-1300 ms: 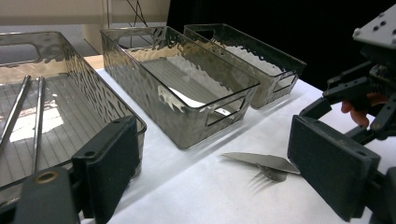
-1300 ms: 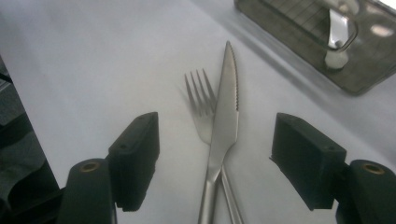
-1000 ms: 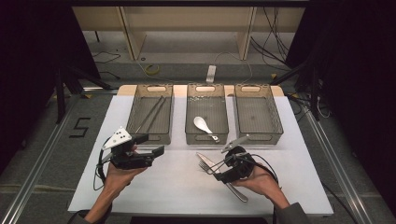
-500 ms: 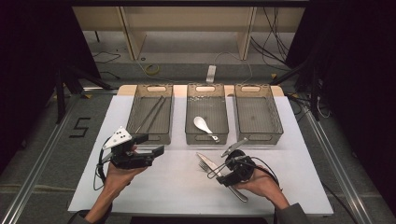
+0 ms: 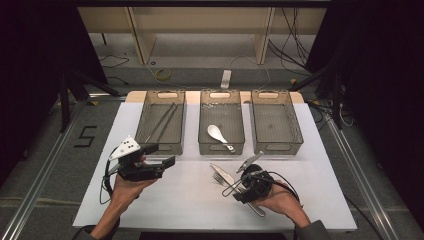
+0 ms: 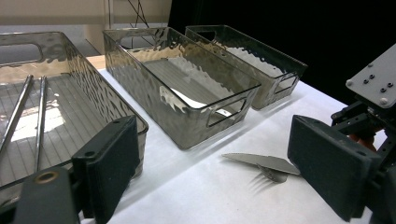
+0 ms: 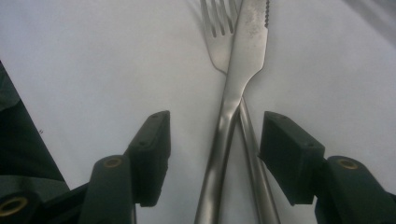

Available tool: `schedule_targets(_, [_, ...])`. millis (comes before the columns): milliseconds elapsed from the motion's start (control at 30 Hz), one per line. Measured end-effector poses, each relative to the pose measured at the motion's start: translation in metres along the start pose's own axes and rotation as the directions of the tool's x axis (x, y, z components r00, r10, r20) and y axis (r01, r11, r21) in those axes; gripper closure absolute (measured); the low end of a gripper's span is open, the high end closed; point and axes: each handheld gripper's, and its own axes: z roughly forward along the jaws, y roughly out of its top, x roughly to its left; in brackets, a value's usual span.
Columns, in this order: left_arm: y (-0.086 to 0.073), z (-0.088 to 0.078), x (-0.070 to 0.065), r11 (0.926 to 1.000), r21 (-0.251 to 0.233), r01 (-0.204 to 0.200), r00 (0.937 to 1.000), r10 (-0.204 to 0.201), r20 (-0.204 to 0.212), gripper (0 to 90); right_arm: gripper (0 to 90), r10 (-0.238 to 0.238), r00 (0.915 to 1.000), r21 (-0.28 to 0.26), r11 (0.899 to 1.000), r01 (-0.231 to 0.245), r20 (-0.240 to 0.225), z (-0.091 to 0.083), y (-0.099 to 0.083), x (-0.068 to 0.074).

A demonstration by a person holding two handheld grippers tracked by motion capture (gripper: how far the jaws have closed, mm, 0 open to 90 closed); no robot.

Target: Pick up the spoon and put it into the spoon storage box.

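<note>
The right gripper (image 7: 215,135) has its jaws apart, just been closing, straddling the crossed knife (image 7: 233,107) and fork (image 7: 219,42) handles on the table (image 5: 165,200). They may pinch both, probably dragging the fork along. The left gripper (image 6: 219,163), jaws open, holds nothing.

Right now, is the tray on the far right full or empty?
Empty. The right tray shows only its bare ribbed floor, while the middle tray holds a spoon.

knife (image 7: 233,98): plain silver steel, serrated edge
fork (image 7: 218,32): silver
spoon (image 5: 218,134): white
bins (image 5: 273,145): smoky grey, rippled walls
table (image 5: 190,205): white
right gripper (image 7: 215,135): black pads
</note>
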Motion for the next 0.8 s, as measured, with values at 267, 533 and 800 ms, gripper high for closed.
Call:
schedule_targets(267, [0.000,0.000,0.000,1.0000,0.002,0.001,1.0000,-0.001,0.001,16.0,52.3,-0.001,1.0000,0.025,1.000,0.001,-0.004,0.005,-0.003,0.001])
schedule_targets(533, [0.000,0.001,-0.001,1.0000,0.002,-0.001,1.0000,0.001,0.002,16.0,57.2,-0.016,0.9998,0.050,0.999,0.015,0.011,0.009,-0.002,0.003])
schedule_targets(800, [0.000,0.001,-0.001,1.0000,0.002,-0.001,1.0000,0.001,0.002,16.0,60.7,-0.017,0.9996,0.065,0.998,0.016,0.022,0.012,-0.002,0.004])
